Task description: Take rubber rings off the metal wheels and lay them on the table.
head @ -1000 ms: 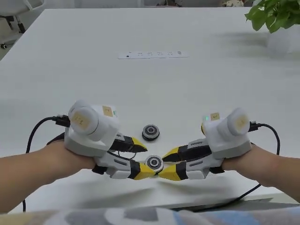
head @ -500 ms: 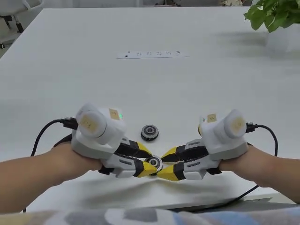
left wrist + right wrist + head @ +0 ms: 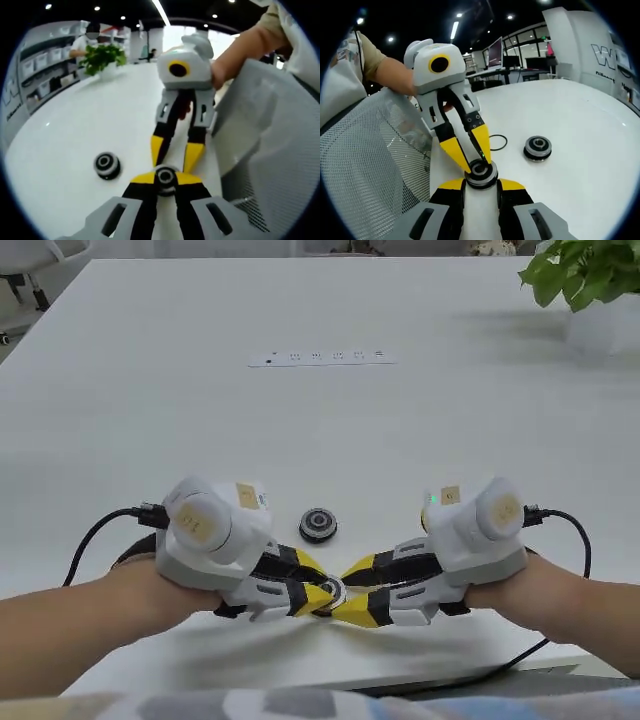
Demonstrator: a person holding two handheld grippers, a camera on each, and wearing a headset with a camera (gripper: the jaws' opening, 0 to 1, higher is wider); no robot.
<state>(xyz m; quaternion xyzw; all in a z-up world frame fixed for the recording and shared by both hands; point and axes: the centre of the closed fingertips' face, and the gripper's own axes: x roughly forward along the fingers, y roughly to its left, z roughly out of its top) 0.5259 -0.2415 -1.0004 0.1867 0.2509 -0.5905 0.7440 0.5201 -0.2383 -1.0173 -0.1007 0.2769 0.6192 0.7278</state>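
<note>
At the near edge of the table (image 3: 400, 420), the left gripper (image 3: 312, 588) and the right gripper (image 3: 350, 592) meet nose to nose, both squeezing one wheel (image 3: 330, 592) held right between their tips, with a loose ring (image 3: 496, 142) and another wheel (image 3: 318, 524) lying farther out.

at the table's (image 3: 150, 410) near edge a wheel (image 3: 328, 592) sits between the left gripper (image 3: 308, 590) and right gripper (image 3: 352, 592). a second wheel (image 3: 318, 524) lies just behind, a ring (image 3: 496, 142) by the left gripper, a power strip (image 3: 322, 358) far behind, and a plant (image 3: 580, 270) at the far right corner.
</note>
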